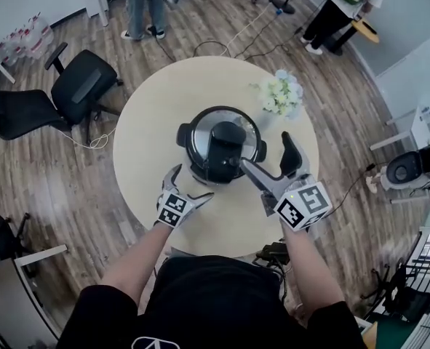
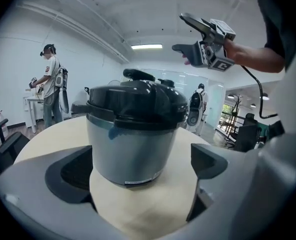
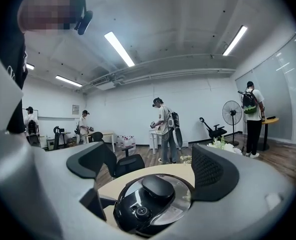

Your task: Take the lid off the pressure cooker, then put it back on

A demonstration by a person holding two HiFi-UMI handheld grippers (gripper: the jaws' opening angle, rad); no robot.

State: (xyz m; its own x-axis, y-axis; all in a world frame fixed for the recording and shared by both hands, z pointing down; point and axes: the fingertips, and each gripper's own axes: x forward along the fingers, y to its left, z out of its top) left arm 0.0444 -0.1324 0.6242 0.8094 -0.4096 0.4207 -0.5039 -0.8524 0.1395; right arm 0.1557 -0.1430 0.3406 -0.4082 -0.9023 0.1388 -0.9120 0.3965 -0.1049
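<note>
A steel pressure cooker (image 1: pixel 220 145) stands in the middle of the round beige table (image 1: pixel 153 126), with its black lid (image 1: pixel 225 138) seated on it. In the left gripper view the pot's body (image 2: pixel 130 146) fills the centre under the lid (image 2: pixel 137 100). My left gripper (image 1: pixel 190 185) is low at the pot's near left side, open, with the pot just ahead of its jaws (image 2: pixel 140 184). My right gripper (image 1: pixel 270 160) hovers open above and to the right of the lid (image 3: pixel 153 200), with nothing between its fingers (image 3: pixel 155 173). It also shows raised in the left gripper view (image 2: pixel 195 34).
A bunch of white flowers (image 1: pixel 281 93) sits on the table behind the pot on the right. Black office chairs (image 1: pixel 84 86) stand left of the table. People stand at the far side of the room (image 1: pixel 143 6). Cables lie on the wooden floor.
</note>
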